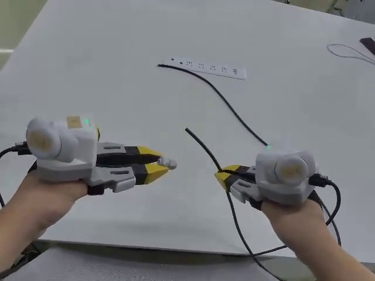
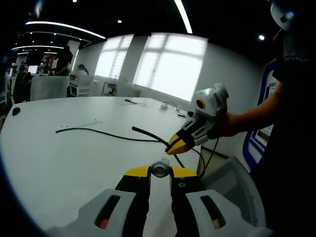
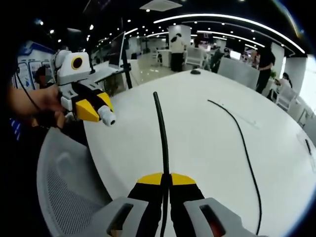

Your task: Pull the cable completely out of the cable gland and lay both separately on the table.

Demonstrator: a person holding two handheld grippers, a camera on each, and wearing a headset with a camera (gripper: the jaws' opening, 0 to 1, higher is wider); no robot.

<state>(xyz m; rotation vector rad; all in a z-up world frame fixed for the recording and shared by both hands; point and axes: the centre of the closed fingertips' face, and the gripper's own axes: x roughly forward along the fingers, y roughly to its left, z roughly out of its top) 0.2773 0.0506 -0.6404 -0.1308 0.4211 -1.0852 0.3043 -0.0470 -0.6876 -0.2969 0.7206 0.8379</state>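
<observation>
Evidently you are past the pull itself: the cable (image 1: 203,148) is standing free of the cable gland (image 1: 169,163), the two apart at mid-frame in the head view; next, I judge, you are needing to lower each onto the counter (image 1: 117,88), well apart, and let go; your left tongs (image 1: 157,163) are clamping the cable gland at their tips; your right tongs (image 1: 223,175) are pinching the cable, jaws nearly together, lower right.

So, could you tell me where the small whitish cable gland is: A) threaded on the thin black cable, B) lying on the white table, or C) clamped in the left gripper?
C: the cable gland sits in the left gripper, clear of the black cable held by the right gripper.
</observation>
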